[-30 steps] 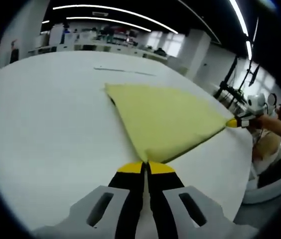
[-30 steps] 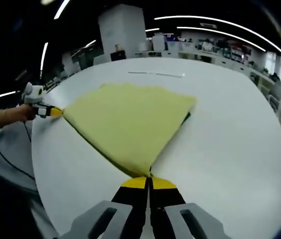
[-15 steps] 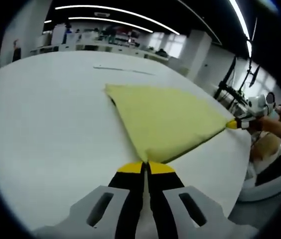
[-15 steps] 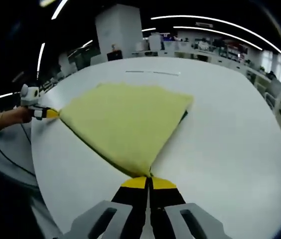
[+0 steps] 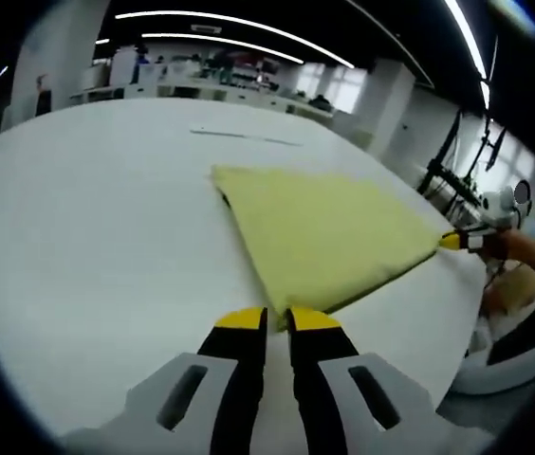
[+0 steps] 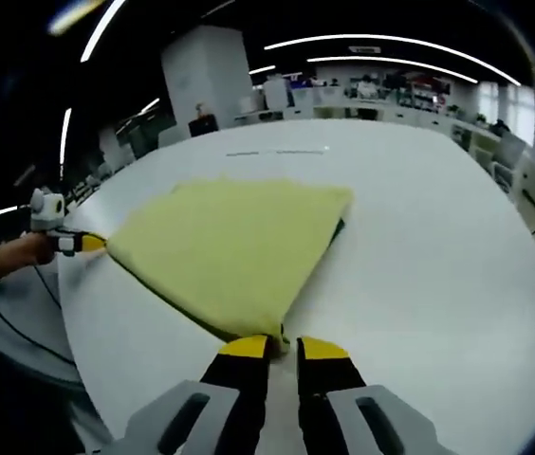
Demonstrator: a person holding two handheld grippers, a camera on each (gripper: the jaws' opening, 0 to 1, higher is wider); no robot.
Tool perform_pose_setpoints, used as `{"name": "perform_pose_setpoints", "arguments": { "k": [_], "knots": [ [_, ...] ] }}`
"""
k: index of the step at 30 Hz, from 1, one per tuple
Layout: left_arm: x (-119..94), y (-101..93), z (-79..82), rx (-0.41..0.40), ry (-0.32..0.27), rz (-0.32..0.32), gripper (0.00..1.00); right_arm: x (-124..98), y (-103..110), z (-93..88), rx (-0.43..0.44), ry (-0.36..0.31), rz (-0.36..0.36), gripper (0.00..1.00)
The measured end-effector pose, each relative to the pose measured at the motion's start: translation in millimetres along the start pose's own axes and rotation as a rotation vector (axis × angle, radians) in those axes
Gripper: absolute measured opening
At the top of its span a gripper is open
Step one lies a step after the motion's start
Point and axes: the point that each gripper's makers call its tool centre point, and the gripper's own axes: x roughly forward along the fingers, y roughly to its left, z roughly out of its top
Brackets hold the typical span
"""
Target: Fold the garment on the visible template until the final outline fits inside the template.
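where the white bench [image 5: 87, 237] carries it, a folded yellow garment [image 5: 329, 232] lies flat with a gripper at each near corner.
in the left gripper view the left gripper [image 5: 277, 320] has its jaws slightly apart, a narrow gap between the yellow tips, right at the cloth's near corner and clamped on nothing. in the right gripper view the right gripper [image 6: 285, 348] also stands parted just at its corner of the garment [image 6: 234, 246]. a thin dark line [image 5: 244, 137] is marked on the bench beyond the cloth.
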Motion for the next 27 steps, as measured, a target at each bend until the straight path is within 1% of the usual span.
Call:
{"name": "perform_pose_setpoints", "arguments": {
  "k": [2, 6, 8, 10, 13, 14, 16, 19, 21, 24, 27],
  "knots": [
    [-1.4, -0.3, 2.6, -0.015, -0.003, 0.001, 0.12, -1.2, 2.1, 6.1, 0.007, -0.014, 0.004, 0.17],
    [-4.7, -7.0, 14.9, -0.013, -0.035, -0.009, 0.2, -3.7, 11.0, 20.5, 0.007, -0.038, 0.018, 0.37],
    [-5.8, -9.8, 20.4, -0.008, -0.047, -0.014, 0.24, -5.6, 16.8, 28.0, -0.001, -0.047, 0.032, 0.41],
    [-7.5, -12.8, 27.2, -0.006, -0.06, -0.019, 0.3, -7.1, 21.8, 33.9, 0.005, -0.054, 0.046, 0.46],
    [-10.9, -18.2, 38.3, -0.026, -0.085, -0.032, 0.41, -10.8, 30.8, 46.8, 0.032, -0.089, 0.07, 0.55],
    [-12.2, -19.8, 41.4, -0.019, -0.091, -0.032, 0.45, -13.3, 33.9, 52.3, 0.028, -0.103, 0.074, 0.58],
    [-14.5, -21.8, 46.7, 0.001, -0.097, -0.03, 0.52, -16.4, 38.1, 57.6, 0.026, -0.111, 0.081, 0.64],
    [-18.8, -25.1, 54.6, 0.0, -0.116, -0.038, 0.61, -23.0, 45.4, 68.1, 0.031, -0.133, 0.095, 0.74],
    [-21.6, -27.0, 58.1, 0.0, -0.126, -0.04, 0.68, -27.1, 49.1, 73.4, 0.038, -0.143, 0.103, 0.81],
    [-28.6, -29.4, 67.6, 0.018, -0.166, -0.037, 0.77, -33.2, 54.1, 79.3, 0.045, -0.158, 0.115, 0.89],
    [-33.6, -31.4, 70.5, 0.016, -0.173, -0.042, 0.87, -38.0, 57.5, 81.8, 0.042, -0.164, 0.116, 0.94]
  ]
}}
